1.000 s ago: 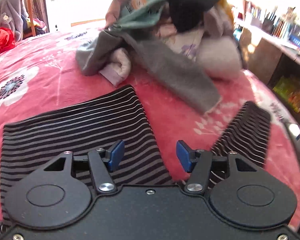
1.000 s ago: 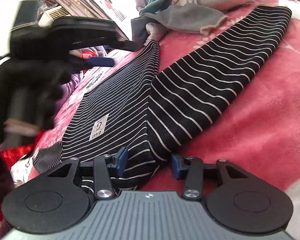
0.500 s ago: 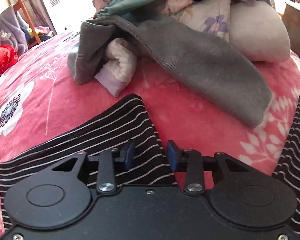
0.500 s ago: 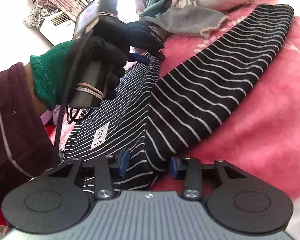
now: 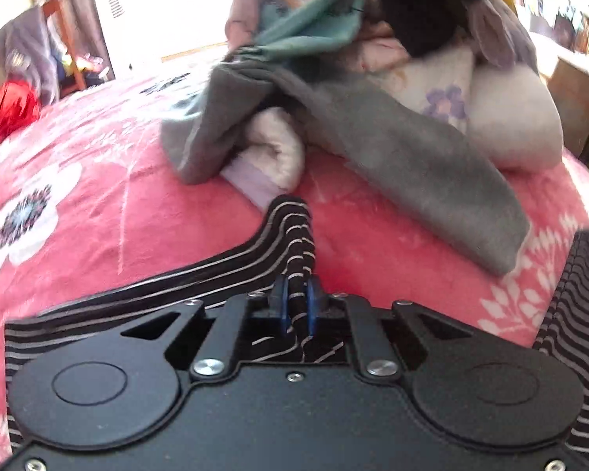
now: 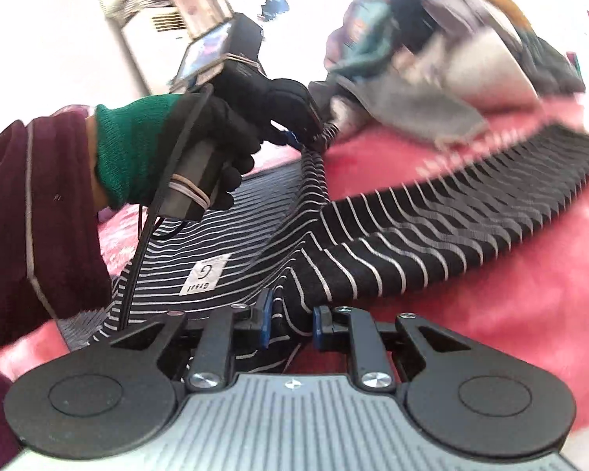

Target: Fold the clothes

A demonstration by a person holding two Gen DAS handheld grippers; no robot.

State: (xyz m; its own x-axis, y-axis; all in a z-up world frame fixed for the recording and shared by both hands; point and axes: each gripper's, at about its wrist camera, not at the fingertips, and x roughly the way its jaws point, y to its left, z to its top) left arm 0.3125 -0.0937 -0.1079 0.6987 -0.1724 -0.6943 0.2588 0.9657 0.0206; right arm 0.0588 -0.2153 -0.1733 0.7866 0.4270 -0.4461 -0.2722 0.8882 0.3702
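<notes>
Both tongs biting the striped garment at its near edge.

Nearest me, my right gripper [image 6: 288, 320] is closing on a bunched fold of the striped garment [image 6: 373, 259]; cloth fills the gap, the left pad touching it, the right pad not quite. My left gripper [image 5: 296, 310] is closing too, its blue pads already pinching a gathered ridge of the same fabric. I judge it light, limp and stretchy, so it should sag between the 2 holds; edges and corners are the places to take it. It lies flat on the pink floral blanket [image 5: 98, 204], one long part reaching away to the right. Beyond sits the heap of unfolded clothes [image 5: 373, 78].
</notes>
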